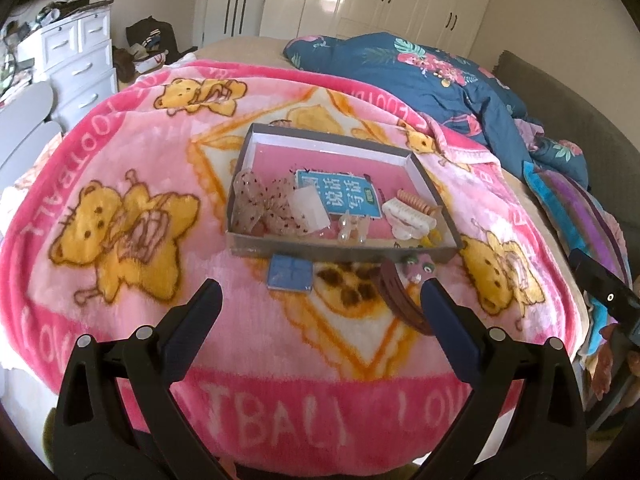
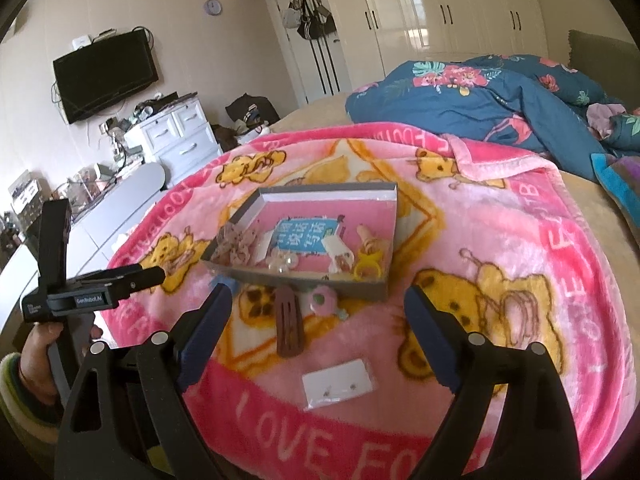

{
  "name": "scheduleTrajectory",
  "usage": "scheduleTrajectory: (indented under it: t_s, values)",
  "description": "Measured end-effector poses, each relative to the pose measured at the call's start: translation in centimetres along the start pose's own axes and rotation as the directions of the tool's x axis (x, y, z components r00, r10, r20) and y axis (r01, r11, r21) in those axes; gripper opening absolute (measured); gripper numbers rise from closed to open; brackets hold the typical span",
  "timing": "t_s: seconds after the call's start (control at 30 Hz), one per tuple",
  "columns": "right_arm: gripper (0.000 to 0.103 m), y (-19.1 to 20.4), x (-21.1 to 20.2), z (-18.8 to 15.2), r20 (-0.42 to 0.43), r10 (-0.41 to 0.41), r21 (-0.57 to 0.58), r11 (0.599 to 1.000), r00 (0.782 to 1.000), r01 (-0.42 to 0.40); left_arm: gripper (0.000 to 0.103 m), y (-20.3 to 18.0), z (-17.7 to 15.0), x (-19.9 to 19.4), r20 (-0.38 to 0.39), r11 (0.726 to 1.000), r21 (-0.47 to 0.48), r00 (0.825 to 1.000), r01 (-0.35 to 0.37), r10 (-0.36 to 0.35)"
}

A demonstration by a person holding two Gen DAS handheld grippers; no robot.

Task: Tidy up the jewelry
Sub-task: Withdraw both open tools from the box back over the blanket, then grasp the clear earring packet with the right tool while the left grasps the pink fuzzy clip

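A shallow grey box (image 1: 424,172) (image 2: 390,232) sits on the pink bear blanket and holds bows, clips and small pieces. In front of it lie a small blue square box (image 1: 289,273), a brown hair clip (image 1: 400,300) (image 2: 289,326) and a pink flower piece (image 1: 418,270) (image 2: 320,300). A white earring card (image 2: 339,387) lies nearest the right gripper. My left gripper (image 1: 320,292) is open and empty, just short of the blue box. My right gripper (image 2: 318,298) is open and empty above the brown clip and card.
The pink blanket (image 1: 120,160) covers the bed. A blue floral duvet (image 1: 440,76) is bunched at the back right. A white drawer unit (image 1: 80,60) stands to the left of the bed. The left gripper's body (image 2: 80,292) shows at the left of the right wrist view.
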State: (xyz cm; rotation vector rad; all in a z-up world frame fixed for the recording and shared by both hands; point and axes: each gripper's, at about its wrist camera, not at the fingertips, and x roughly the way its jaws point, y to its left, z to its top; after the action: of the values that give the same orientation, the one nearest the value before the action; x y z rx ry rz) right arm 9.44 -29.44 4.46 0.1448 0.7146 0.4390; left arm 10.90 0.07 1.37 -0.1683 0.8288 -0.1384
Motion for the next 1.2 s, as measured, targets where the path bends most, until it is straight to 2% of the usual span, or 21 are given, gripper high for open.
scheduleTrajectory:
  t_s: [0.63,1.2]
  values:
    - [0.087,0.0,2.3,-5.3,-0.132,0.003,0.012,1.000,0.991,-0.001,0.093,-0.6,-4.2,1.7,-0.085,1.000,0.029,0.996,-0.009,0.011]
    - [0.087,-2.3,4.9,-8.0,-0.237,0.011,0.116,0.993,0.972,0.017,0.093,-2.8,-5.4,5.1,-0.161,0.998,0.066,0.987,0.021,-0.010]
